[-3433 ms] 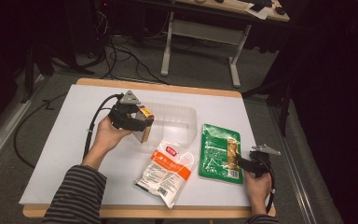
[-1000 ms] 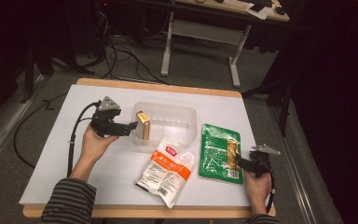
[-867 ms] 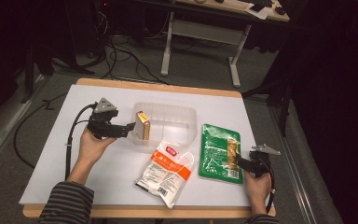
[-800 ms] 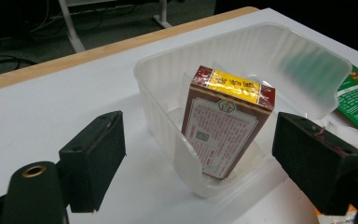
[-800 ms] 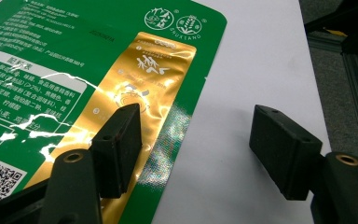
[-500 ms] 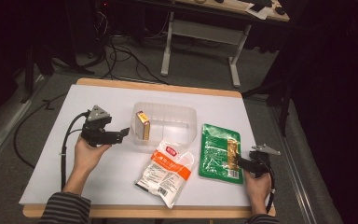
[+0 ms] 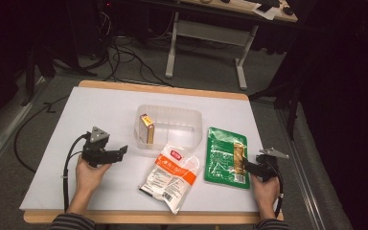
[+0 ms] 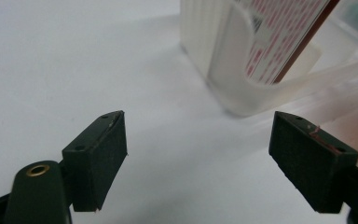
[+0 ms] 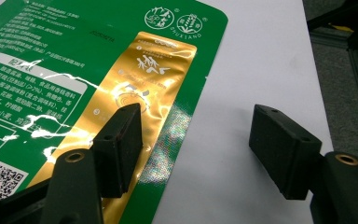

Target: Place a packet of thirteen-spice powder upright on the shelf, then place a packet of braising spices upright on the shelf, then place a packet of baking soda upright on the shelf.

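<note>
I note my left hand-held gripper (image 7: 120,152) has withdrawn empty and wide open from the tub (image 7: 168,127), leaving the box (image 7: 147,128) upright inside it, so that placement looks complete, while my right hand-held gripper (image 7: 246,165) rests wide open over the green pouch (image 7: 223,155).

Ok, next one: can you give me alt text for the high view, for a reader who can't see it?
A person at a white table holds two open grippers: the left gripper sits empty beside a clear plastic tub with a small box standing inside, and the right gripper rests at a green packet. A white-and-orange packet lies between them.
</note>
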Demonstrator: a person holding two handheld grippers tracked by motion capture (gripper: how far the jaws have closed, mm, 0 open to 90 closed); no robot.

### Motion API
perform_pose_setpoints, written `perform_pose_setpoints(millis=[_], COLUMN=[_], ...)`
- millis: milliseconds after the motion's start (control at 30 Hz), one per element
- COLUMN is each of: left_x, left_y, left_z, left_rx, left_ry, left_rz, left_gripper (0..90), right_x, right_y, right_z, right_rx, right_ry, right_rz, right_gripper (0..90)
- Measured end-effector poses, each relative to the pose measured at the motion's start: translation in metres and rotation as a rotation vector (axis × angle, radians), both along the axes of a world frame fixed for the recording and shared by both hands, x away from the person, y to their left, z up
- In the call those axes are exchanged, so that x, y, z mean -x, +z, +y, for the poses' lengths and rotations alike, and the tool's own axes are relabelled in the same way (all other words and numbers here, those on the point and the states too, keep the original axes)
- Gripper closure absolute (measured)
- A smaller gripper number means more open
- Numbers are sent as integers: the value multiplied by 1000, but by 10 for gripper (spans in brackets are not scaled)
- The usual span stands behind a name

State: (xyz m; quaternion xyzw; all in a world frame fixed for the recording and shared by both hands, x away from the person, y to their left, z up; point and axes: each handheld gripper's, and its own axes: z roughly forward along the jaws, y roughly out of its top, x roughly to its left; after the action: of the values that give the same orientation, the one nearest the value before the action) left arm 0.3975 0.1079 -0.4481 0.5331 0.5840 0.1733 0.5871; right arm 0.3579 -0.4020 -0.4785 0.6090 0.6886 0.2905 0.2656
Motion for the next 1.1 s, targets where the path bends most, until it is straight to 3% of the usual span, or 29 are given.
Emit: perform_pose_setpoints(millis=[67, 267, 333, 500, 533, 600, 733, 800, 900, 1033, 1100], left_x=[0, 0, 0, 0, 1, 0, 1, 1, 1, 1, 1], left_y=[-16, -37, -48, -50, -51, -50, -51, -51, -51, -51, -51], left_z=[0, 1, 1, 1, 1, 2, 1, 2, 2, 2, 2], left_rx=[-34, -88, -137, -144, -147, -132, -139, -135, -134, -135, -135], left_ry=[28, 67, 88, 105, 103, 103, 101, 101, 101, 101, 101], left_rz=[14, 50, 57, 49, 46, 53, 45, 46, 46, 46, 45], left_gripper=[199, 200, 201, 194, 197, 198, 200, 200, 200, 200, 201], right_x=[0, -2, -3, -4, -5, -8, -12, -18, -22, -33, -34], right_y=[0, 3, 6, 16, 19, 22, 25, 27, 28, 31, 31], right_z=[-1, -3, -5, -8, -10, -12, -12, -11, -9, -11, -11], right_rx=[-11, -14, -45, -109, -152, -182, -204, -219, -221, -246, -264], right_ry=[1, 19, 18, 33, 42, 41, 45, 38, 33, 17, 14], right_rz=[1, 20, 46, 82, 101, 126, 150, 204, 228, 308, 314], right_gripper=[356, 357, 360, 355, 351, 344, 341, 333, 326, 315, 314])
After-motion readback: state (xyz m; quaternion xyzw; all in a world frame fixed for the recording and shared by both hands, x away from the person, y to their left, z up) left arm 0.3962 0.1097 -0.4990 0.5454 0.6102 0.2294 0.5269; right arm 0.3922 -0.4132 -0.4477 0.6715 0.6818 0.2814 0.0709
